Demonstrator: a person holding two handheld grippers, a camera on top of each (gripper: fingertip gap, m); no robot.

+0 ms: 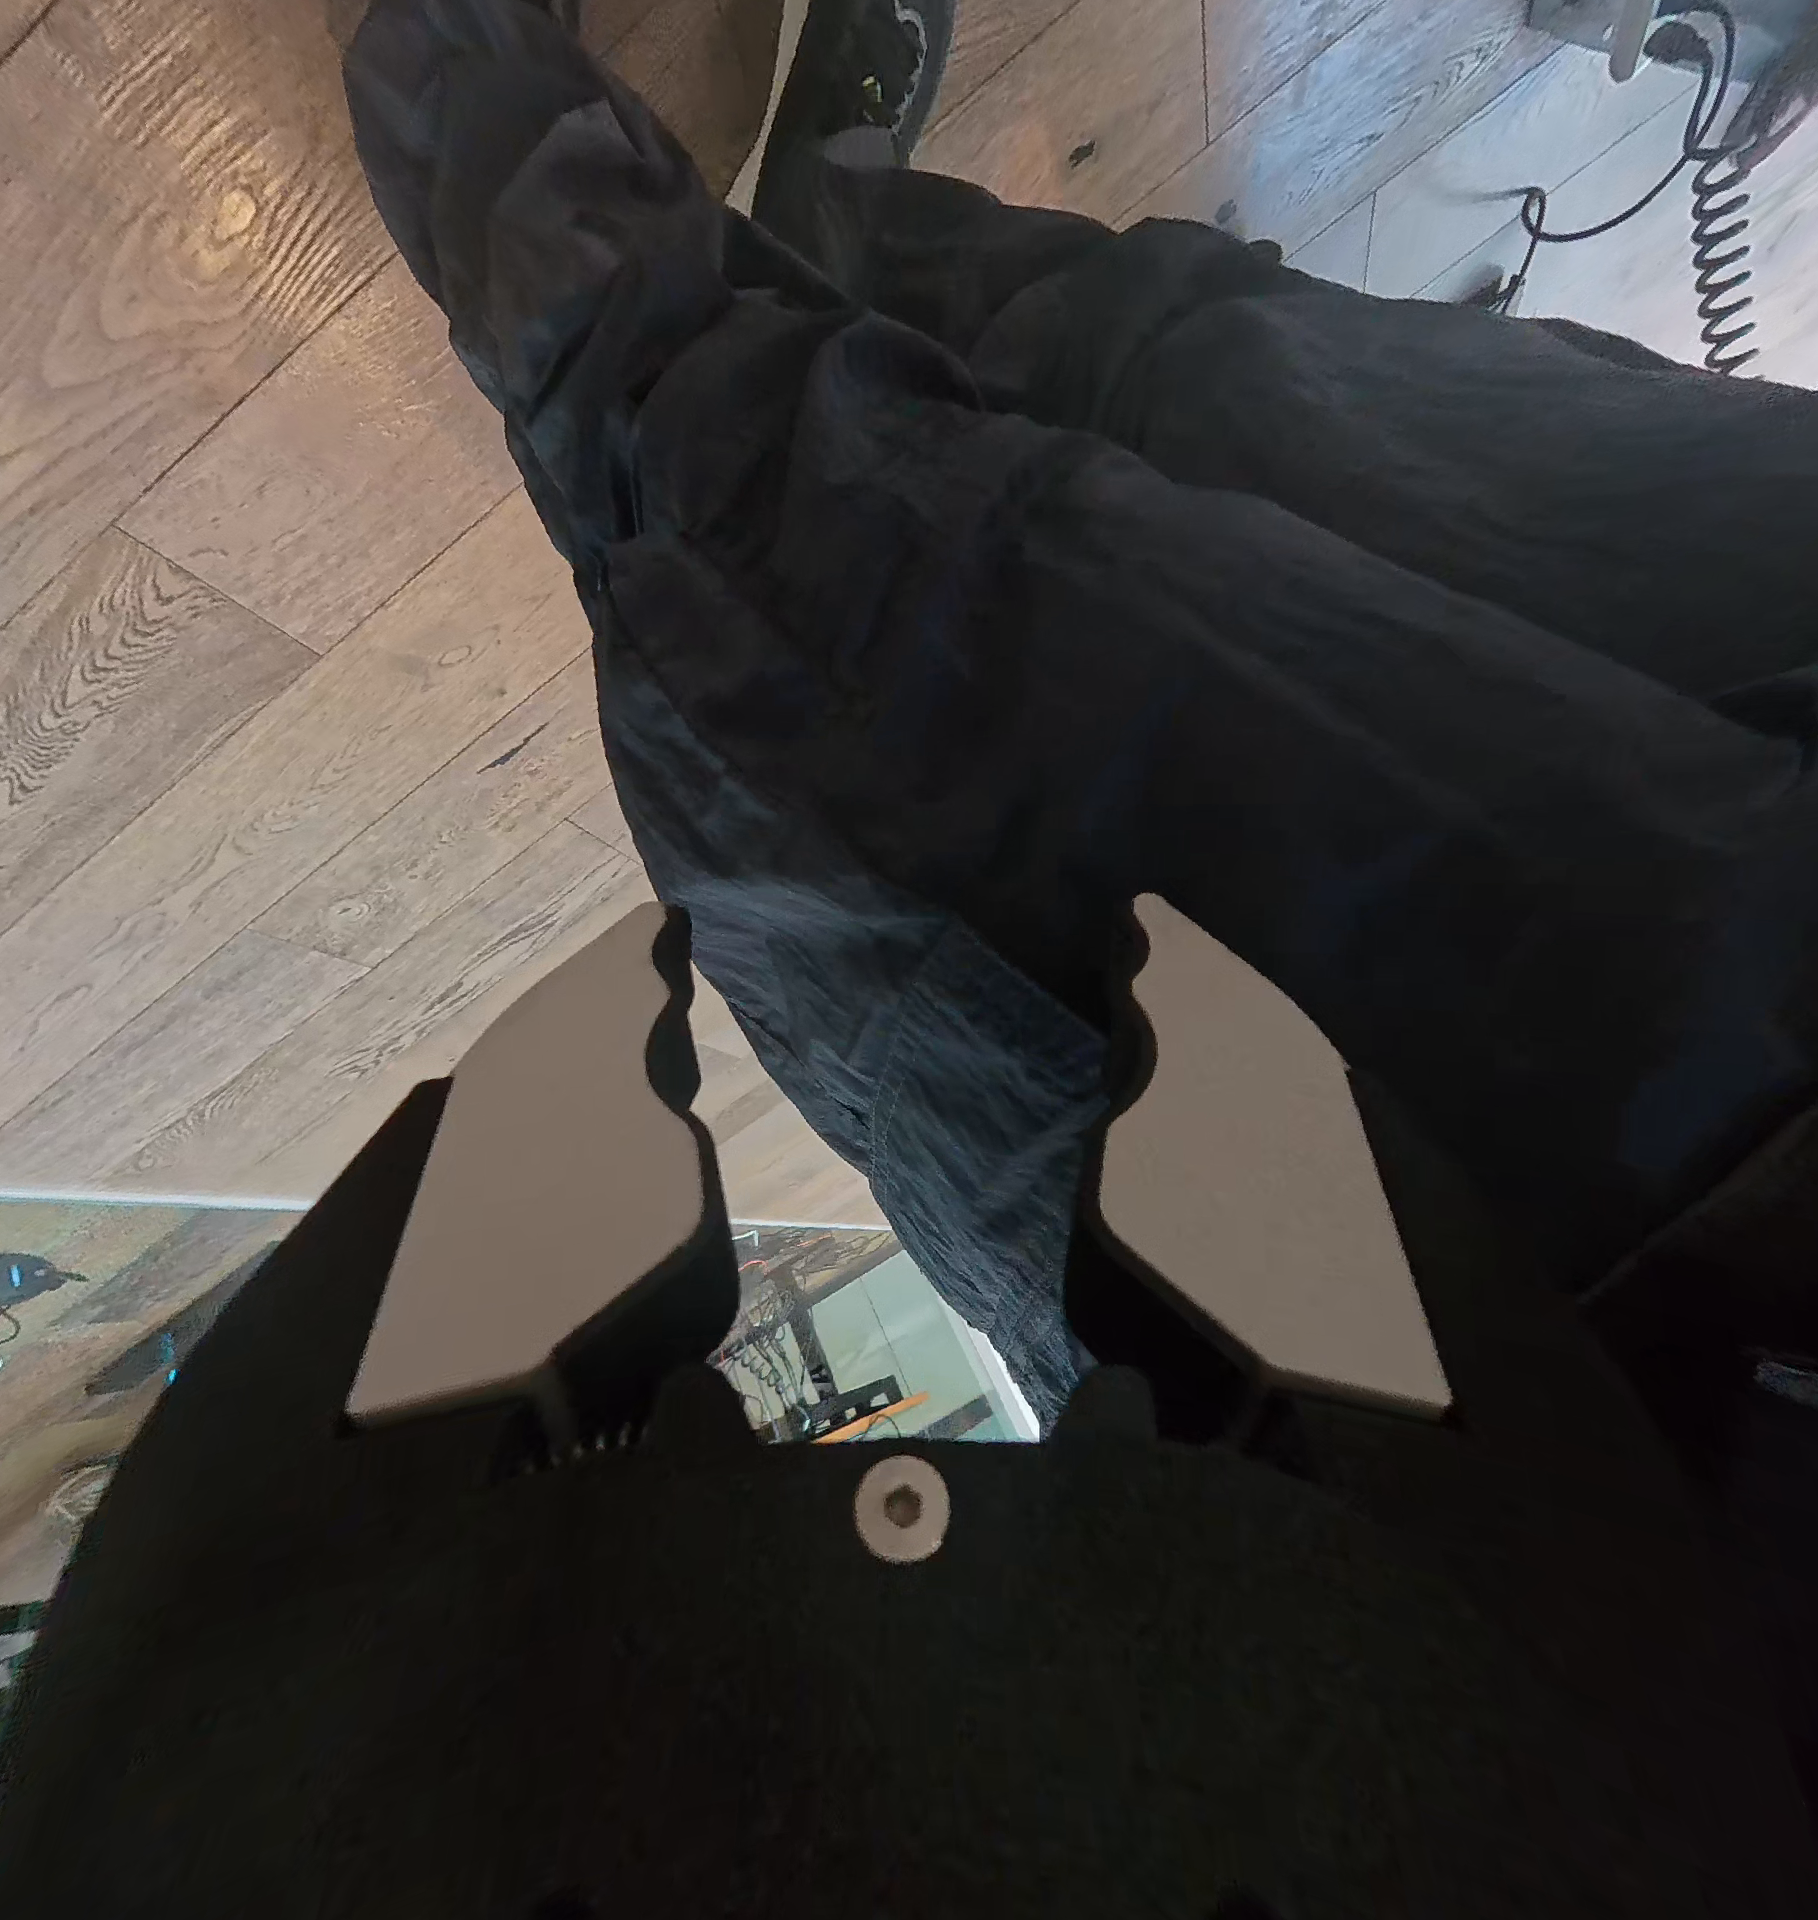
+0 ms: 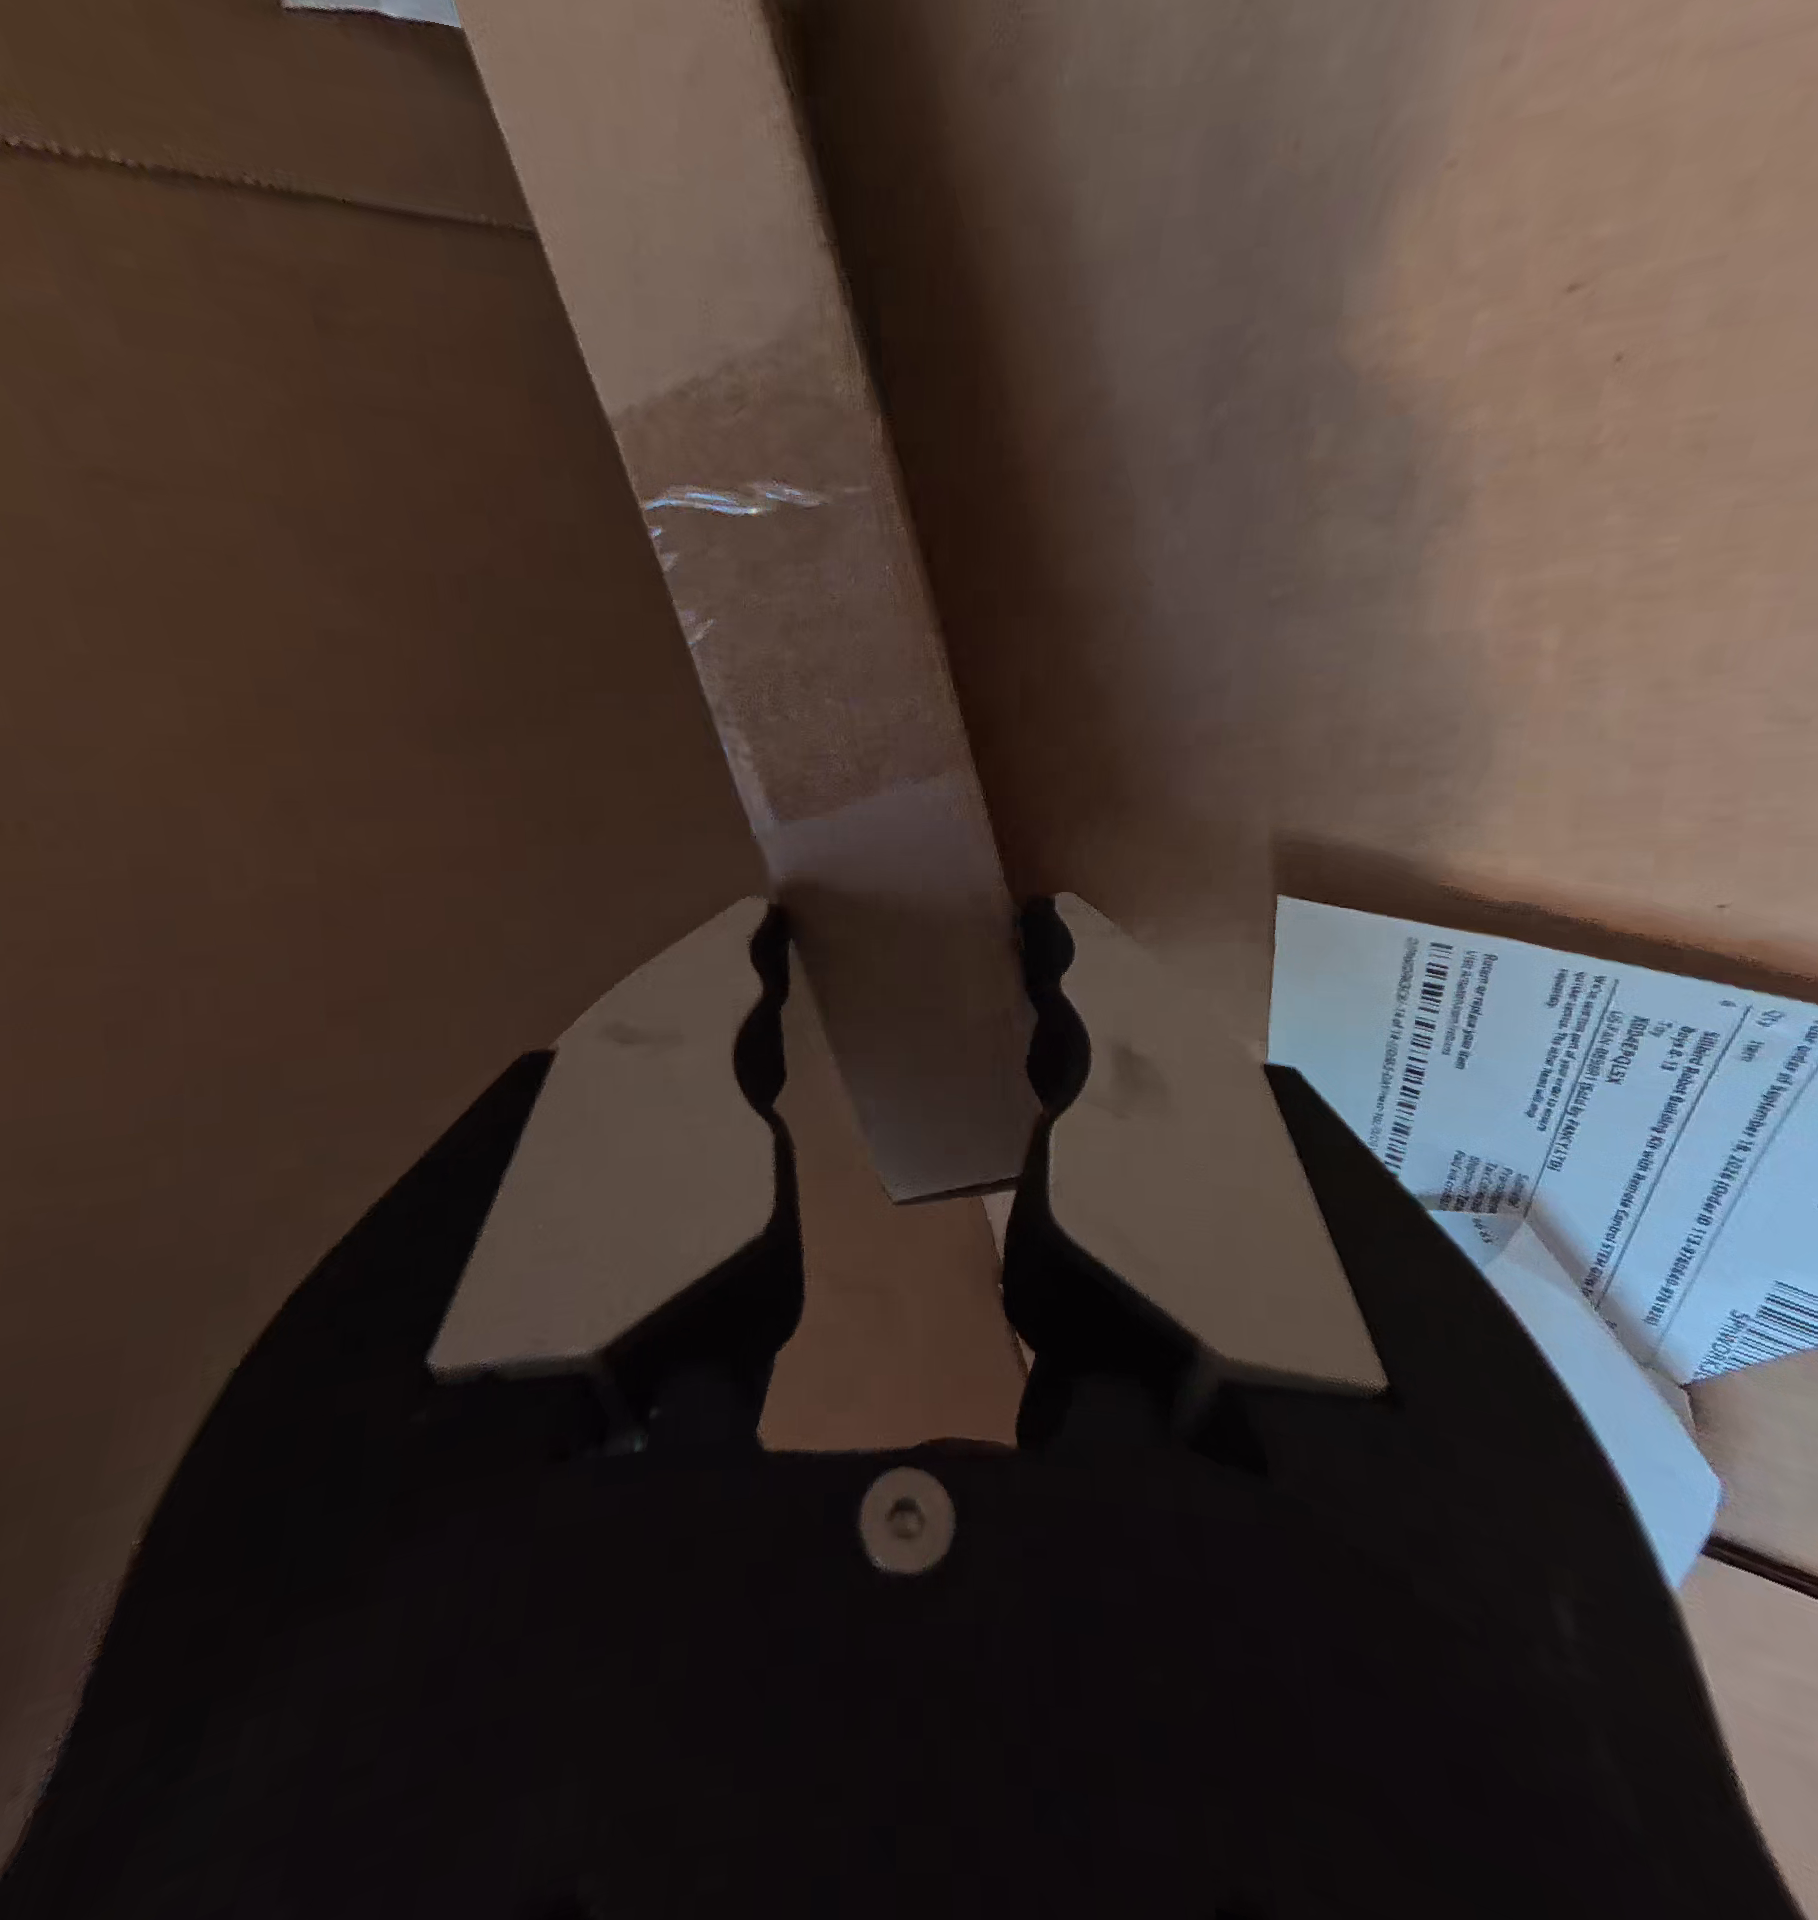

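Left wrist view: the left gripper (image 1: 910,1023) is seen with its jaws spread wide and nothing clamped between them, held above a person's dark trouser leg (image 1: 1040,644), whose crumpled fabric fills the gap between the fingers (image 1: 562,1174). Whether the fabric is touched cannot be told. Pale wood-grain floor planks (image 1: 209,644) are laid out to the left, a black coiled cable (image 1: 1726,260) is hung at the upper right, and a glass-like surface (image 1: 884,1340) with reflections is glimpsed low between the fingers.

In the right wrist view, the right gripper (image 2: 900,1023) is pictured inside a brown cardboard box (image 2: 261,675), its jaws parted partway. A cardboard flap (image 2: 780,582), patched with clear tape (image 2: 749,520), is seen running down between the two fingertips, its lower end lying in the gap; the pads are shown just beside its edges, though a firm hold cannot be confirmed. A white printed sheet (image 2: 1570,1122) with barcodes is seen lying on the box floor to the right, one corner folded up.
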